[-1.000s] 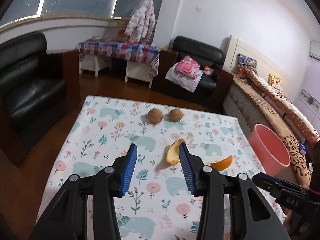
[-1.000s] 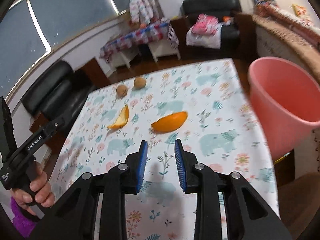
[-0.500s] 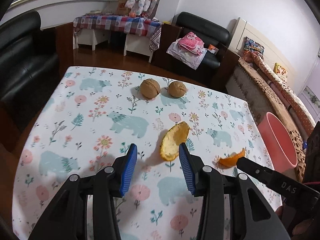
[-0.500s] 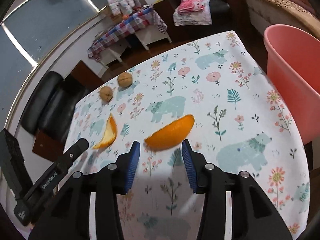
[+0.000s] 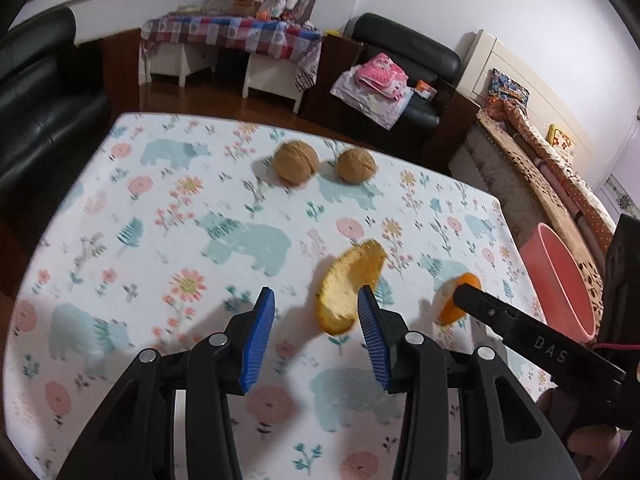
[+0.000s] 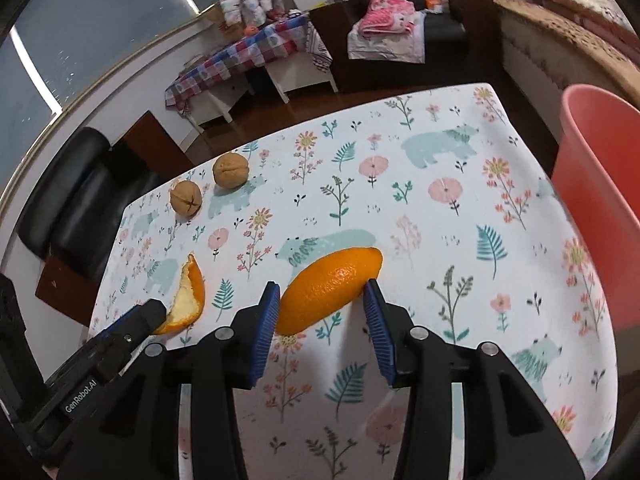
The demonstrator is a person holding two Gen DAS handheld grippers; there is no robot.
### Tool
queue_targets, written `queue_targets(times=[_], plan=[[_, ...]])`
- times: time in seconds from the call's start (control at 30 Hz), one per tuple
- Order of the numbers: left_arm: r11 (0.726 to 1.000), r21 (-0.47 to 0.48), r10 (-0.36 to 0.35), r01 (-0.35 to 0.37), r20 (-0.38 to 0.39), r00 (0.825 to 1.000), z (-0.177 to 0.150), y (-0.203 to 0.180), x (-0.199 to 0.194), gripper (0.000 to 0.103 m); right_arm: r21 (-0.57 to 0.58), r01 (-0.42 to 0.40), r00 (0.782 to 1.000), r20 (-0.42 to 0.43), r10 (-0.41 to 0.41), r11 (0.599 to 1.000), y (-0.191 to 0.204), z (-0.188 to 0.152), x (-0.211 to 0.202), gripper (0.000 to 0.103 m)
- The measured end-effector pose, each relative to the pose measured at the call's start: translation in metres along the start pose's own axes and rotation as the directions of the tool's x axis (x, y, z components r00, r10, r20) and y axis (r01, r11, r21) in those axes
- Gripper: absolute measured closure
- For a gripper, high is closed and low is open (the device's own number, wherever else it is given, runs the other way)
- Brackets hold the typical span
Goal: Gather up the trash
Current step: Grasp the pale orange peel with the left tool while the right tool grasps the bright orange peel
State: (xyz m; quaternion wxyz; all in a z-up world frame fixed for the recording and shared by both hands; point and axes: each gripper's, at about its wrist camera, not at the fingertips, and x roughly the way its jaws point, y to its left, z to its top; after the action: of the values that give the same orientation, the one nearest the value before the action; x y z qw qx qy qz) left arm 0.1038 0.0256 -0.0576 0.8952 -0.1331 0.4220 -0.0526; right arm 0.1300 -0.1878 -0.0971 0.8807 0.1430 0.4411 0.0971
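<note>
Two pieces of orange peel lie on the flowered tablecloth [image 5: 168, 208]. My left gripper [image 5: 316, 320] is open, low over the table; the pale-sided peel [image 5: 348, 284] lies just off its right finger. That peel also shows in the right wrist view [image 6: 186, 300]. My right gripper [image 6: 320, 312] is open and straddles the orange-sided peel [image 6: 326, 286], which lies between the fingers on the cloth [image 6: 440, 240]. In the left wrist view that peel [image 5: 460, 296] is partly hidden by the right gripper's finger. Two walnuts [image 5: 296, 162] [image 5: 355, 166] sit at the far side.
A pink bucket [image 6: 592, 200] stands off the table's right edge, also in the left wrist view [image 5: 560, 280]. Black sofas, a low table with a checked cloth [image 5: 232, 36] and a long patterned couch [image 5: 552, 168] surround the table.
Both grippers have moved forward and down toward the peels. The right gripper's fingers now reach around the orange-sided peel; the left has closed in on the pale-sided peel.
</note>
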Motion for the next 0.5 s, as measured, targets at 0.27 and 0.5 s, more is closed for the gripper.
queue_targets(times=[0.27, 0.5], plan=[[0.999, 0.031, 0.013, -0.013, -0.012, 1.000, -0.006, -0.012, 0.010, 0.082, -0.024, -0.056, 0.998, -0.006, 0.056, 0.998, -0.020, 0.002, -0.005, 0.078], [0.999, 0.034, -0.011, 0.011, -0.008, 1.000, -0.006, -0.017, 0.005, 0.099, -0.008, -0.075, 0.997, -0.004, 0.075, 0.997, -0.047, -0.004, -0.031, 0.085]])
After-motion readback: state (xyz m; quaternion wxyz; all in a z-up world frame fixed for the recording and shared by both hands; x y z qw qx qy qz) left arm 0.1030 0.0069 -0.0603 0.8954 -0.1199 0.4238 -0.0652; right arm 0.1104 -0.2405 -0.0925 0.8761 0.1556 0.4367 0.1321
